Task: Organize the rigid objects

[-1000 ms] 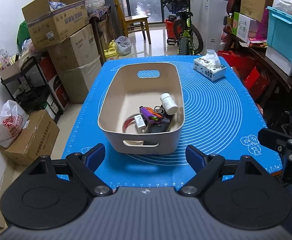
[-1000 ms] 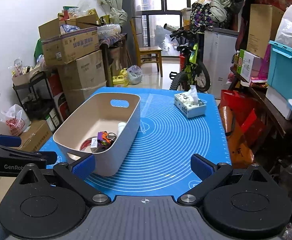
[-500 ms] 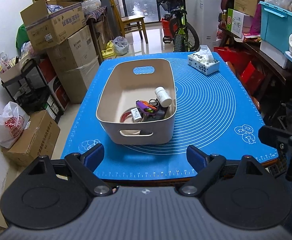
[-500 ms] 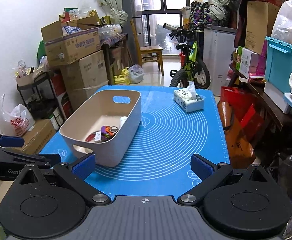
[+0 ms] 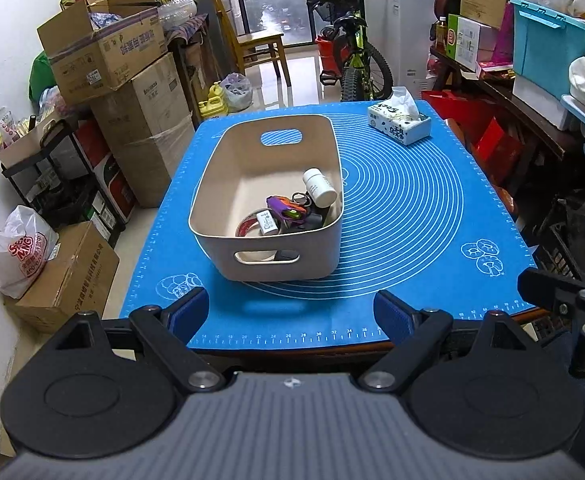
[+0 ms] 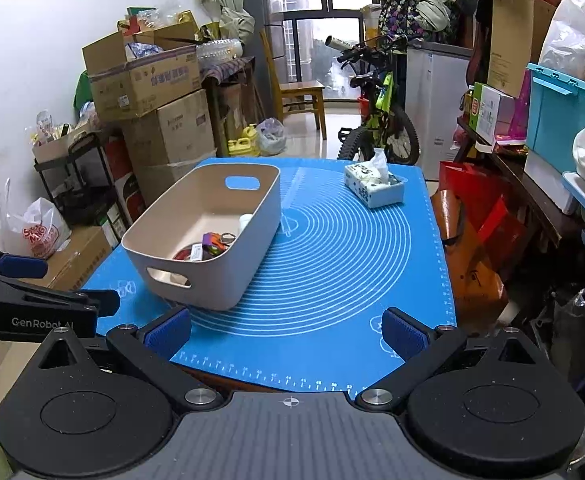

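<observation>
Several small rigid items sit heaped in the near end of the beige bin (image 5: pixel 266 184), and that bin stands on the left half of the blue mat (image 5: pixel 412 208), everything gathered in one spot, which looks like the sorting is finished or close to it. Look inside: a white pill bottle (image 5: pixel 319 187) lies on its side against the right wall, a purple-and-orange tool (image 5: pixel 285 208) rests across the pile, a ring of red tape (image 5: pixel 248 227) sits flat at the bottom with a small white labelled box (image 5: pixel 267 222) on it, and some dark pieces I can't make out. Smooth matte plastic on that bin, rounded corners, an oval handle slot at each end. The mat looks soft and rubbery, printed with white concentric rings and a ruler edge.

Left gripper (image 5: pixel 290 312) hangs off the near table edge, jaws spread wide, nothing between the blue pads. Right gripper (image 6: pixel 286 332), same story: fingers apart, empty, hovering at the near edge. Far right corner, a tissue box (image 5: pixel 398 122), soft paper poking up, well apart from the bin.
</observation>
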{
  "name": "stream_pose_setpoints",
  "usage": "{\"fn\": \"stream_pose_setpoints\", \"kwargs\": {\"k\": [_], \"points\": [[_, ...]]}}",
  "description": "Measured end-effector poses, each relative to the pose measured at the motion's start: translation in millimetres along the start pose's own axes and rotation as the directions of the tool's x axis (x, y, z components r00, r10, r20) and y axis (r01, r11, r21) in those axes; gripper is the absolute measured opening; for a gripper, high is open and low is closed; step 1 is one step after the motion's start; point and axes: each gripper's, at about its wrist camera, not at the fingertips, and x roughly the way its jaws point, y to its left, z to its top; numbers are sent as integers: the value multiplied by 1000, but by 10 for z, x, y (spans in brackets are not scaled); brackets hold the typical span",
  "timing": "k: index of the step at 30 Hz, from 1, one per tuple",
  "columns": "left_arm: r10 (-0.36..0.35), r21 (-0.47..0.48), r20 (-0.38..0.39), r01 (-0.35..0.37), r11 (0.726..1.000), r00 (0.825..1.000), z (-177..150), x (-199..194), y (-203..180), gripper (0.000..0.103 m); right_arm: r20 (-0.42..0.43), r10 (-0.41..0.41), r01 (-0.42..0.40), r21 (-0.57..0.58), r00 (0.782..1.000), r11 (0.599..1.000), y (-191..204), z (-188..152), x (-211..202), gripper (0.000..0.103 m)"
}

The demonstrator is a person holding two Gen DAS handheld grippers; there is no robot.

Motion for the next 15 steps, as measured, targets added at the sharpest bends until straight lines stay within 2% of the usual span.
{"fn": "stream_pose_setpoints", "kwargs": {"k": [15], "points": [[-10, 4, -4, 10, 1000, 1000, -25, -7, -29, 89, -7, -6, 6, -5, 1000, 1000, -17, 2, -23, 100]]}}
